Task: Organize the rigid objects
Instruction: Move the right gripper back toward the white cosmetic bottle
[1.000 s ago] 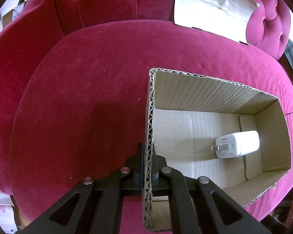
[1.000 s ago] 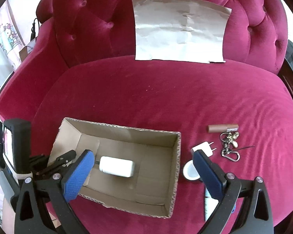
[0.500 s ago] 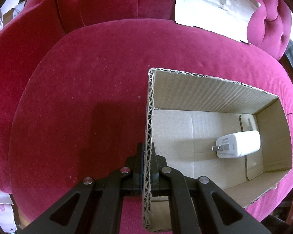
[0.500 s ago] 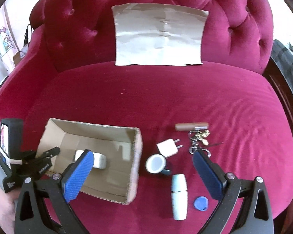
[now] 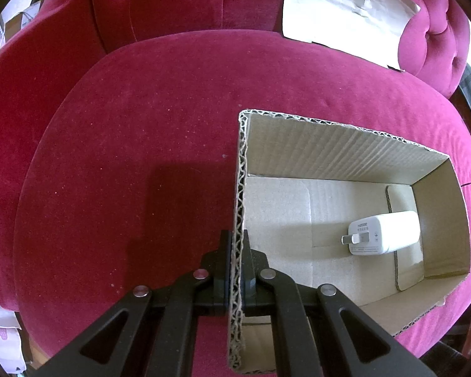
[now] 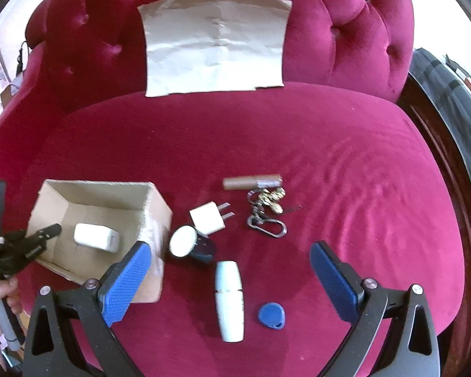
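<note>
The left claw [image 5: 235,260] is closed on the short end wall of the cardboard box [image 5: 345,144], one finger inside and one outside, evidently to keep the light box from sliding on the velvet sofa seat [image 6: 298,144] while items go in. The box sits toward the seat's left front edge. One white charger [image 5: 384,234] lies on the box floor near the end wall farthest from the grip, prongs pointing back toward the gripped wall.

The right claw [image 6: 232,279] is spread wide and holds nothing. It hovers over the loose items near the seat's front edge, apparently lined up for the next pick. Between its blue fingers [image 6: 125,286] lies a white cylinder [image 6: 229,300], and a blue tag [image 6: 271,314] is just beside that. Nearer the box are a small round tin [image 6: 188,243] and a white plug adapter [image 6: 208,218], which touch or overlap. Farther back lie a key ring [image 6: 267,212] and a brown tube [image 6: 251,182], close together.

A sheet of paper [image 6: 215,44] leans on the backrest, away from the work.

Judgement: sorting is at an early stage, with one item boxed and six outstanding. The cylinder may roll when grasped.
</note>
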Demonstrator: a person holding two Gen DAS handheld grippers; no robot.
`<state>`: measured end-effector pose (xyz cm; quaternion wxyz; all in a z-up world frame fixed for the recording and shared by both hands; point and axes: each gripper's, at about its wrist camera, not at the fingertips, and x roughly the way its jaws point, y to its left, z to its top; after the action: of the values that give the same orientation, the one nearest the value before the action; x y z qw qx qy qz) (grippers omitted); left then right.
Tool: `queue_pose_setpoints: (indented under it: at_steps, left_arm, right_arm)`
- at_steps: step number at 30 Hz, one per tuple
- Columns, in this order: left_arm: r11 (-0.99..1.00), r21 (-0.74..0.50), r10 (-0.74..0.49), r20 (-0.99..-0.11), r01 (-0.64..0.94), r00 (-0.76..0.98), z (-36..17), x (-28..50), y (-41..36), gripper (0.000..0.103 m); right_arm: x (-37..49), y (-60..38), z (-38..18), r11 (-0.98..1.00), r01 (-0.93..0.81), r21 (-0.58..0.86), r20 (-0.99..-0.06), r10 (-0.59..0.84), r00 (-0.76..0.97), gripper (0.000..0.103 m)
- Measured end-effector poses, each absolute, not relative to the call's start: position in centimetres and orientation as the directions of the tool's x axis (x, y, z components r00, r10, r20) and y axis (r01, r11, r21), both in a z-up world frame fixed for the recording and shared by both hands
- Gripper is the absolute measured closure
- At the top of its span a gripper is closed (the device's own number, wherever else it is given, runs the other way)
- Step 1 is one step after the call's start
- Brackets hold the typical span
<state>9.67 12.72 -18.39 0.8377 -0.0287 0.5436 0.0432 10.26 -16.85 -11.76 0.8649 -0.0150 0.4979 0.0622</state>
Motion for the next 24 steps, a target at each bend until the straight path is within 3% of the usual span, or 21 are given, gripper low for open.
queue_pose_setpoints:
  at_steps: [24]
  left_arm:
    - [0.995,0.010,0.050,-0.913,-0.101,0.405,-18.3,9.6,12.7,0.099]
  right_arm:
    - [9.9,-16.1,-19.5,0.972,-0.226,-0.057,-0.927,0.033,0.374,0.000]
